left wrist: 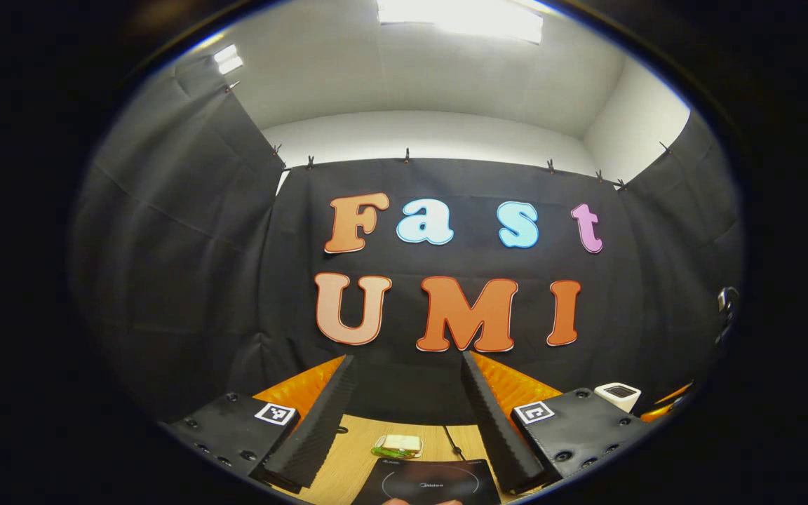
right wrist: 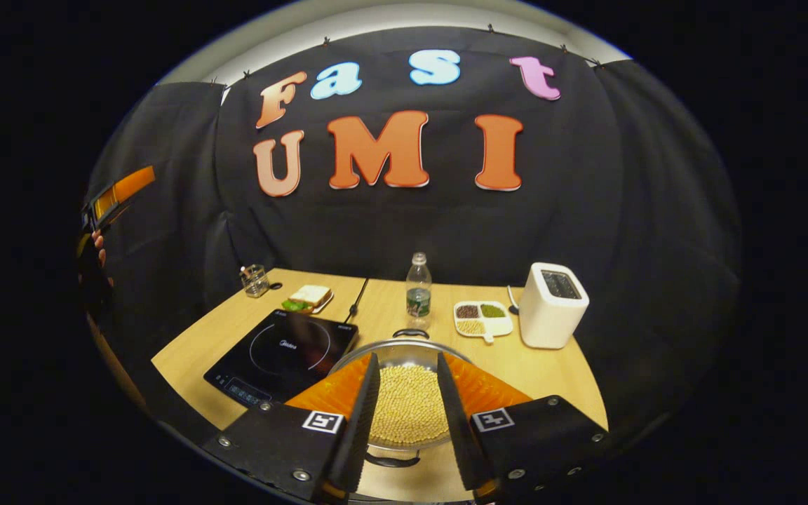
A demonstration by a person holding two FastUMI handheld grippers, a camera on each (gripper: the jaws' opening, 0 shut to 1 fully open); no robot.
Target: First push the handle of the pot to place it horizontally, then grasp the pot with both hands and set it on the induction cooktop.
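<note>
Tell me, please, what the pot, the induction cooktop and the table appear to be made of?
The pot looks like polished metal, probably stainless steel: its rim is silvery and shiny. The induction cooktop has a glossy black top, likely glass or ceramic, since it reflects light. The table shows a pale wood-grain surface with a matte look; solid wood or laminate cannot be told.

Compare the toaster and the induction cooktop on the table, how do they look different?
The toaster is white; the induction cooktop is black. The toaster is a tall upright box with a slot on top, while the induction cooktop is a flat slab with a ring marked on its surface. The toaster stands at the table's right side, the induction cooktop at its left, beside the pot of beans. Both rest on the wooden table with nothing on them.
</note>
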